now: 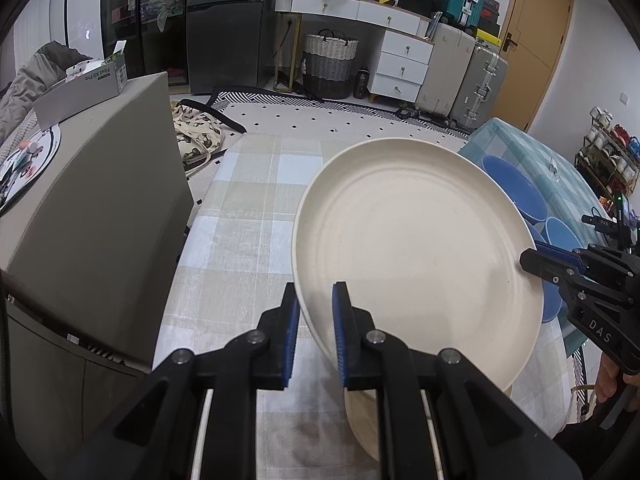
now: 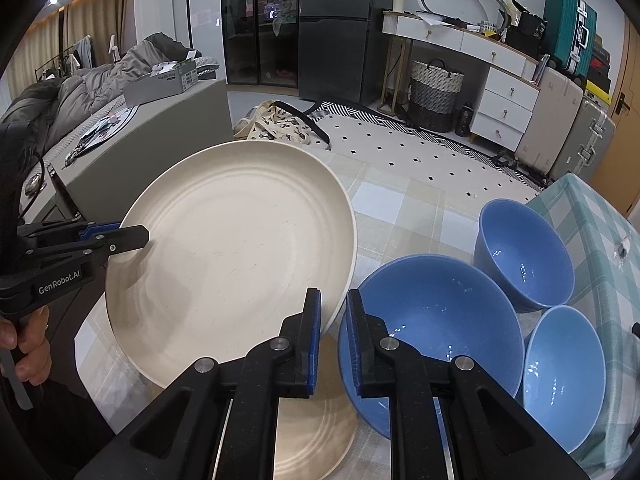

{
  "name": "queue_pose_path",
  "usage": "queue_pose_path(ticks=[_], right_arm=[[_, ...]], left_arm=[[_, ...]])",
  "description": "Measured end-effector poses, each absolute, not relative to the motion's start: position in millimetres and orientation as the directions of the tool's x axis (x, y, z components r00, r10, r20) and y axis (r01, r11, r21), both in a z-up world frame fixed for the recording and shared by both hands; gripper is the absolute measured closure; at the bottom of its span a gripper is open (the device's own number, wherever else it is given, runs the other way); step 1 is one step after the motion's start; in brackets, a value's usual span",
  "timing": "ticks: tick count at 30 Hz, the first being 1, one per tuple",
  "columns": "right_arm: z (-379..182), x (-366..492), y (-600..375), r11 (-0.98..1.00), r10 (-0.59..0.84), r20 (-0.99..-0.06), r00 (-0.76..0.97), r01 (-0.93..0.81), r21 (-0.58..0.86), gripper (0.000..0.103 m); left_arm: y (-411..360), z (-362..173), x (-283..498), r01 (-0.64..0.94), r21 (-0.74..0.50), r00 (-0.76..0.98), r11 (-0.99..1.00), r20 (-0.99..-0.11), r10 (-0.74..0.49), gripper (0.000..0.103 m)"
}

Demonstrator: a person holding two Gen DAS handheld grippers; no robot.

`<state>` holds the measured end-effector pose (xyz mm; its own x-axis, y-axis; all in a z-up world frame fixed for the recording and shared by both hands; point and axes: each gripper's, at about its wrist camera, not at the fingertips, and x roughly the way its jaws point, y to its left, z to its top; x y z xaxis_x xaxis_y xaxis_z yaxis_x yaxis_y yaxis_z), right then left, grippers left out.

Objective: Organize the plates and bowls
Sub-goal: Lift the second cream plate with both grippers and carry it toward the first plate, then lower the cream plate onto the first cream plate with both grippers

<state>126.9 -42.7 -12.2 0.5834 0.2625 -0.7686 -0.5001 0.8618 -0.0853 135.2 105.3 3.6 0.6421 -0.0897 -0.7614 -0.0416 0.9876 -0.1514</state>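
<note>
A large cream plate [image 1: 420, 248] is held tilted above the checked tablecloth; it also shows in the right wrist view [image 2: 240, 248]. My left gripper [image 1: 316, 320] is shut on the plate's near-left rim. My right gripper [image 2: 333, 332] is shut on the opposite rim, and it shows at the right edge of the left wrist view [image 1: 528, 260]. A second cream plate [image 2: 308, 432] lies flat on the table under the held one. Three blue bowls [image 2: 432, 320] [image 2: 524, 248] [image 2: 564, 376] stand together to the right.
A grey cabinet [image 1: 92, 220] stands close on the left with a box [image 1: 84, 88] on top. A teal checked cloth [image 2: 600, 248] covers the table's right part. Beyond the table are a patterned rug, a wicker basket [image 1: 330, 64], white drawers and suitcases.
</note>
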Motion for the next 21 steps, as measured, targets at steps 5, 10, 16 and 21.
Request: queue_pose_path(ticks=[5, 10, 16, 21], right_arm=[[-12.8, 125.5, -45.5, 0.86, 0.271, -0.766, 0.582, -0.504, -0.079, 0.09], [-12.3, 120.3, -49.0, 0.86, 0.279, -0.762, 0.584, -0.505, -0.072, 0.09], [-15.3, 112.1, -49.8, 0.859, 0.285, -0.76, 0.584, -0.508, -0.069, 0.09], [-19.7, 108.4, -48.7, 0.854, 0.291, -0.764, 0.576, -0.516, -0.064, 0.089]], left_arm=[[103.5, 3.1, 132.2, -0.038, -0.149, 0.641, 0.988, -0.762, -0.09, 0.09], [100.4, 3.1, 129.2, -0.029, -0.146, 0.641, 0.989, -0.761, -0.094, 0.089], [98.7, -2.9, 125.2, -0.028, -0.138, 0.631, 0.99, -0.771, -0.089, 0.089], [99.8, -5.7, 118.6, -0.028, -0.139, 0.627, 0.99, -0.773, -0.091, 0.088]])
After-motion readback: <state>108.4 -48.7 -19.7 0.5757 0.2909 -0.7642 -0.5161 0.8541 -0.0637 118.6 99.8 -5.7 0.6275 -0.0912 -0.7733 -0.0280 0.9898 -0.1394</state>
